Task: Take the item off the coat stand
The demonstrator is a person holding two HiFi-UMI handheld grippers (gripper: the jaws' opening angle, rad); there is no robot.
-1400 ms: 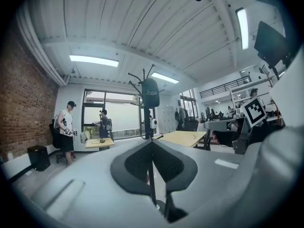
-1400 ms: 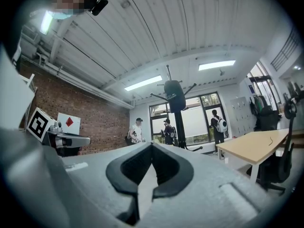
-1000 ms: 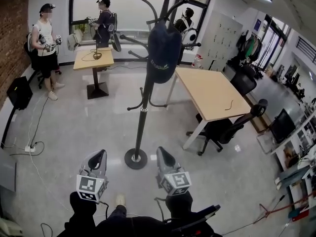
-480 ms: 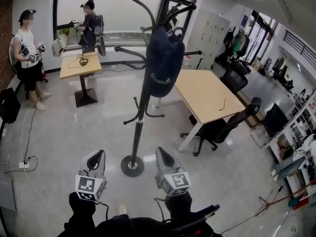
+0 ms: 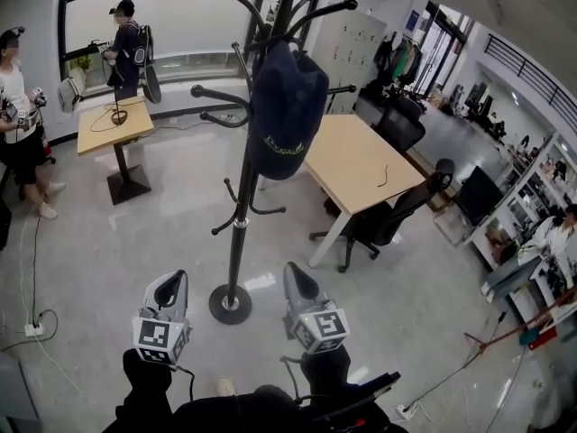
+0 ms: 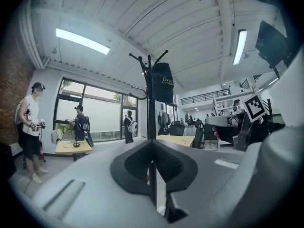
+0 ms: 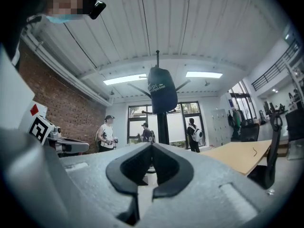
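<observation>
Navy cap (image 5: 287, 106) hides the upper pole of the coat stand (image 5: 236, 242). My left gripper (image 5: 176, 279) and right gripper (image 5: 294, 272) are closed, empty, nearer the stand than before.

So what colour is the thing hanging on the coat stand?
The hanging item is dark navy with small pale lettering, clearest in the head view.

**Coat stand** (image 5: 236, 215): black pole and hooks, smooth and metal-looking, with a dull sheen. **Cap** (image 5: 284, 106) hanging on the stand: dark navy cloth, matt, with pale lettering. **Floor** (image 5: 117, 242) around the stand's base: pale, polished, glossy with reflections. **Large tabletop** (image 5: 361, 156) and **small tabletop** (image 5: 113, 123), either side of the stand: light wood-look, matt. **Left gripper** (image 5: 177, 278) and **right gripper** (image 5: 293, 270), nearer than the stand: 2 grey, matt, finely grained plastic-looking shells.
</observation>
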